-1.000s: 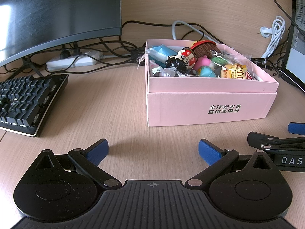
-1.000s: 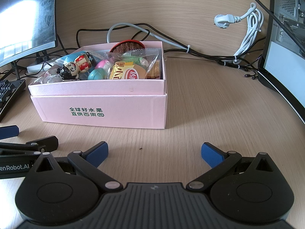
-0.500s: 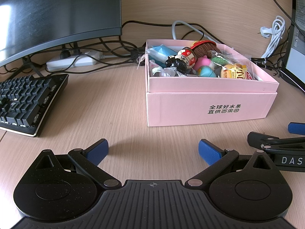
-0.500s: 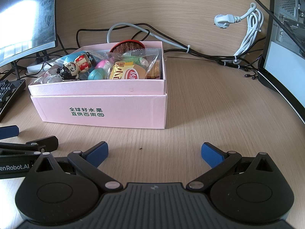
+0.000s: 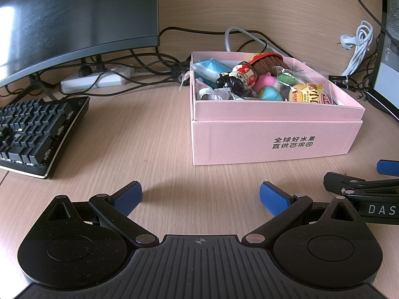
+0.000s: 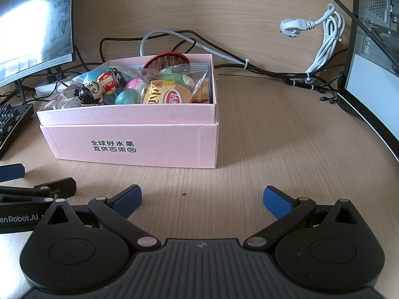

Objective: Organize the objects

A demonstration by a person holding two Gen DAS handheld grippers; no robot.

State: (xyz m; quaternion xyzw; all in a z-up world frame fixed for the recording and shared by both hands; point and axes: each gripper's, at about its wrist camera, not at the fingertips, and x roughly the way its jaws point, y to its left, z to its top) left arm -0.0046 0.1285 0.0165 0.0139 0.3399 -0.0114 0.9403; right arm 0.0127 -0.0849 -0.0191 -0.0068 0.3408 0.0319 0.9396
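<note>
A pink cardboard box (image 5: 274, 142) (image 6: 139, 144) with green lettering stands on the wooden desk. It is full of small things: a black-haired doll figure (image 5: 237, 78) (image 6: 97, 89), a teal egg (image 5: 269, 93) (image 6: 127, 97), a yellow snack packet (image 5: 306, 94) (image 6: 162, 96), a brown knitted item (image 5: 269, 62) (image 6: 164, 61) and a clear bag of biscuits (image 6: 197, 82). My left gripper (image 5: 200, 196) is open and empty, low over the desk in front of the box. My right gripper (image 6: 202, 199) is open and empty beside it, also short of the box.
A black keyboard (image 5: 32, 129) lies at the left under a dark monitor (image 5: 62, 17). A white power strip (image 5: 97, 79) and tangled cables (image 6: 249, 62) lie behind the box. A coiled white plug cord (image 6: 321, 47) and a second screen (image 6: 369, 62) are at the right.
</note>
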